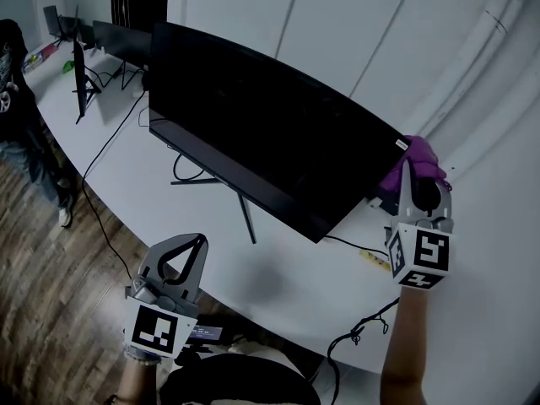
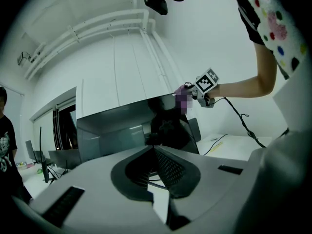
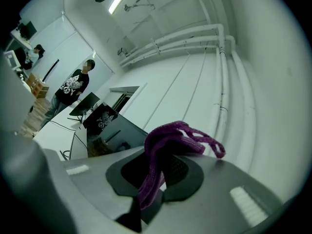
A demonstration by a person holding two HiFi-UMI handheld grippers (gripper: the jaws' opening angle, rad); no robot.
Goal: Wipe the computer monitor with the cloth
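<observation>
Now, the purple cloth (image 1: 419, 160) is bunched between the jaws of our right tongs (image 1: 412, 172), which are closed on it; in the right gripper view a thick fold of it (image 3: 163, 152) runs down through the jaws and a loose loop flops over the top. We hold it right at the upper right corner of the computer monitor (image 1: 261, 146), against the edge as far as we can tell (the actual contact is too small to make out). The monitor is wide, curved and dark, and it stands on a thin-legged stand (image 1: 240, 205) on the white bench (image 1: 287, 289).

Our left tongs (image 1: 197, 243) hang low at the near edge of the bench, well apart from the screen, with the jaw tips brought together and nothing between them. A black cable (image 1: 359, 332) snakes across the bench below our right arm. Further off, at the far left end of the bench, stand some smaller monitors (image 1: 114, 40), and a person (image 1: 18, 99) in dark clothes stands on the wooden floor (image 1: 46, 302) beside them.
</observation>
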